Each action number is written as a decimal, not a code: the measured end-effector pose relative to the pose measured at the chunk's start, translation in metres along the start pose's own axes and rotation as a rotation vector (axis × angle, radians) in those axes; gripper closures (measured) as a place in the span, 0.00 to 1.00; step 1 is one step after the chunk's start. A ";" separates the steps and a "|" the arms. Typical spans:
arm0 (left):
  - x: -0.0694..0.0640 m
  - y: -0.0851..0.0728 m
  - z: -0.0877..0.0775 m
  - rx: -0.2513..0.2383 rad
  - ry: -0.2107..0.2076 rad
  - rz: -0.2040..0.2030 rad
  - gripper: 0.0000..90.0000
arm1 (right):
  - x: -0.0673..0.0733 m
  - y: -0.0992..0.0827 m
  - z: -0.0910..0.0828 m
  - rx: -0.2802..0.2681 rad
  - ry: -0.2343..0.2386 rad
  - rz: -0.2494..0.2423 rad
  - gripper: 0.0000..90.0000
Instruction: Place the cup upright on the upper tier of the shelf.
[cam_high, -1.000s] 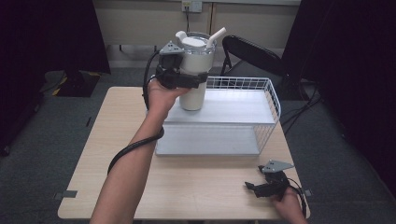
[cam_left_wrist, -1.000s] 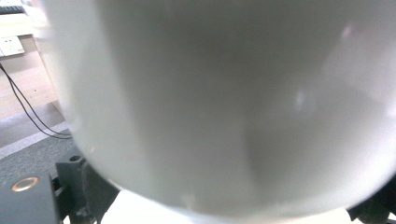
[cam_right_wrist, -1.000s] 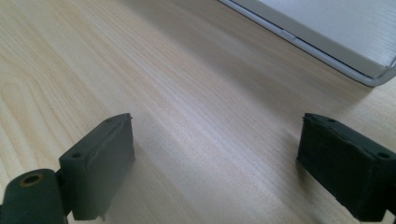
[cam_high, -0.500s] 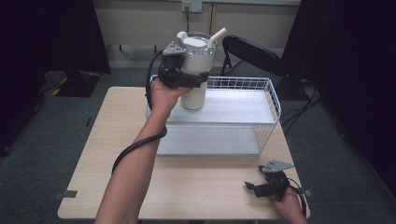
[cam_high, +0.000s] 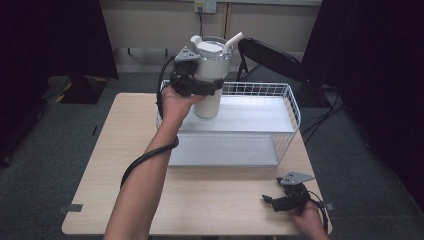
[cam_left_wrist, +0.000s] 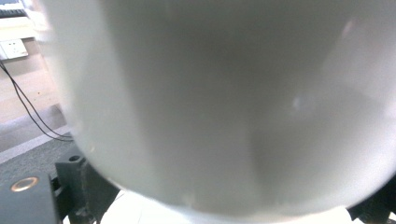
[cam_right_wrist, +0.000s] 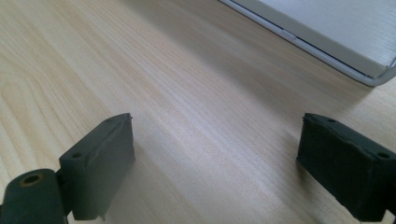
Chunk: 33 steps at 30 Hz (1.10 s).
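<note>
A white tumbler (cam_high: 210, 65) with a lid, a handle and a straw stands upright over the back left of the white upper shelf (cam_high: 250, 117) inside a wire basket (cam_high: 289, 102). I cannot tell whether its base touches the shelf. My left gripper (cam_high: 210, 90) is shut on the tumbler's middle, and the tumbler's wall (cam_left_wrist: 224, 102) sits blurred right against that gripper's camera. My right gripper (cam_high: 269, 201) rests open on the wooden table (cam_high: 125, 150) near its front right corner. Bare wood shows between the jaws of this right gripper (cam_right_wrist: 215, 163).
The wire basket takes up the back right half of the table, with a lower white shelf (cam_high: 225, 150) jutting forward; its corner (cam_right_wrist: 327, 42) lies ahead of the right gripper. A black chair (cam_high: 270, 55) stands behind the table.
</note>
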<state>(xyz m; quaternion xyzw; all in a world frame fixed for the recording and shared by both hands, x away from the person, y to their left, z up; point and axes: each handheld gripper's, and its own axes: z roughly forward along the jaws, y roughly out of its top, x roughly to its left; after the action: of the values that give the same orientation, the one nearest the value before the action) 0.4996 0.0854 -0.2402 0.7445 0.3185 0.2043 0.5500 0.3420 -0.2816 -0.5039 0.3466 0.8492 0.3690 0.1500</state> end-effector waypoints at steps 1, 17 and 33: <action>0.000 -0.001 0.000 -0.004 0.001 -0.004 0.10 | 0.000 0.000 0.000 0.000 0.000 0.000 0.11; 0.000 -0.012 -0.011 -0.039 -0.019 0.026 0.10 | 0.000 0.000 0.000 0.000 0.000 0.000 0.11; 0.004 -0.020 -0.014 -0.001 -0.037 -0.014 0.09 | 0.000 0.000 0.000 0.001 0.001 -0.001 0.11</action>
<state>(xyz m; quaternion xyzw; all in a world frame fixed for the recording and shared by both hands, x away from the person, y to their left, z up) 0.4884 0.1012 -0.2552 0.7457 0.3135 0.1867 0.5575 0.3421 -0.2817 -0.5039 0.3463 0.8497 0.3686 0.1494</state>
